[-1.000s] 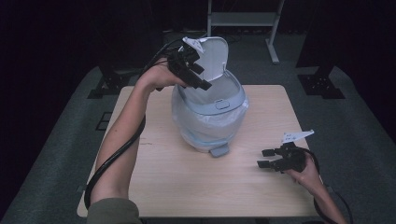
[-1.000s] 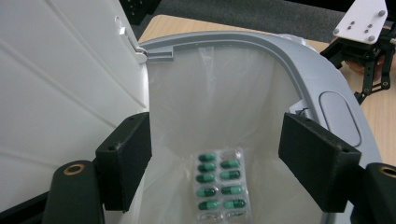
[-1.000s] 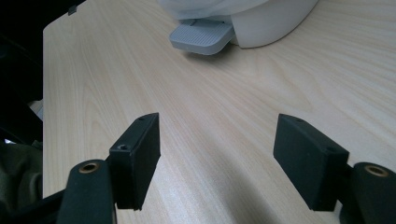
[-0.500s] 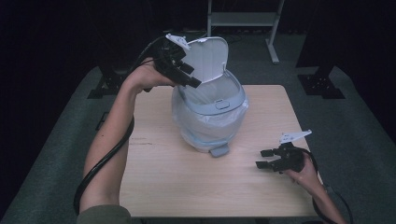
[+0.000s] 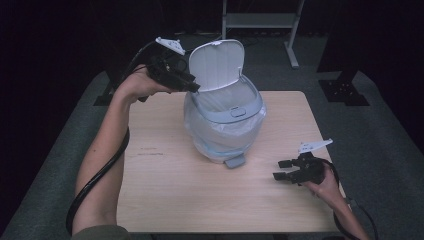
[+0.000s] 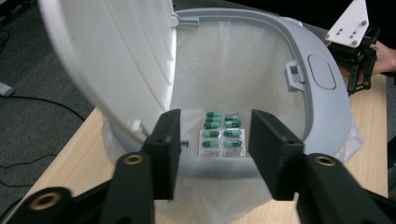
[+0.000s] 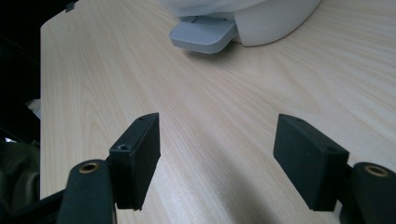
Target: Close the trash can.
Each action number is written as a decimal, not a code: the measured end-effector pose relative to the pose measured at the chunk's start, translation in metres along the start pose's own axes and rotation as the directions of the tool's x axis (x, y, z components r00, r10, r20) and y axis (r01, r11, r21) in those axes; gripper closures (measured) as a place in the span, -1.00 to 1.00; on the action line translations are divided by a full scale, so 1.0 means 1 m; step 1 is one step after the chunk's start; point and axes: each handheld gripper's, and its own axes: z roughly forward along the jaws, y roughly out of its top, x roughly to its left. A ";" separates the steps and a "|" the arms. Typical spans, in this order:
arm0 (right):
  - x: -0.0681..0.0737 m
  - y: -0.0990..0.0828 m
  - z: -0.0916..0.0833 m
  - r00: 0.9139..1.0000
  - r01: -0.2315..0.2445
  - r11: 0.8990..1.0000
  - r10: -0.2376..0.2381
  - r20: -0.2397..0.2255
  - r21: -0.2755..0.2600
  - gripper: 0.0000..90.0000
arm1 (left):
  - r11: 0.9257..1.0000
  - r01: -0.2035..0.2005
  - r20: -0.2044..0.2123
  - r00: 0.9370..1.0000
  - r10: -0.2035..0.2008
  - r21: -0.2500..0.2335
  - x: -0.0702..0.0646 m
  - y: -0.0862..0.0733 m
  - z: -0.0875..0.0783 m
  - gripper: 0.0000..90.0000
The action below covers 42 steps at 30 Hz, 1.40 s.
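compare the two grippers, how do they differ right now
The left gripper is raised beside the open lid at the bin's rim; the right gripper sits low by the table, apart from the bin. The left's jaws have just been closing and stand narrower, nothing between them, with the pill pack lying in the bin beyond; the right's jaws gape wide over bare wood. Both are black, two-jawed and empty.

**Lidded bin open at the centre of the surface**

A pale bin (image 5: 225,120) lined with a clear bag stands mid-surface (image 5: 165,195), its lid (image 5: 216,64) raised upright at 12 o'clock and its pedal (image 5: 234,161) pointing to 6. The left tool (image 5: 192,86) hovers at the rim near 10 o'clock, jaws just closing, nothing between them. The right tool (image 5: 281,170) rests low at 4 o'clock, jaws apart.
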 end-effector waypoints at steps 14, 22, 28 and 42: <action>0.000 0.003 0.002 1.000 0.000 1.000 0.000 0.002 -0.001 -0.32 | 1.000 0.007 -0.039 0.999 -0.007 0.001 0.018 -0.018 -0.015 0.82; -0.001 0.004 0.002 1.000 0.002 1.000 -0.002 0.003 -0.005 -0.32 | 0.999 0.032 -0.062 0.998 -0.034 -0.022 0.033 -0.020 -0.016 0.95; -0.001 0.004 0.000 1.000 0.005 1.000 -0.005 0.006 -0.006 -0.31 | 0.999 0.030 -0.059 0.998 -0.031 -0.024 0.044 -0.017 -0.011 0.96; -0.002 0.004 -0.001 1.000 -0.003 1.000 0.003 0.008 -0.010 -0.31 | 0.996 0.066 -0.045 0.997 -0.069 -0.068 0.066 -0.012 -0.001 0.97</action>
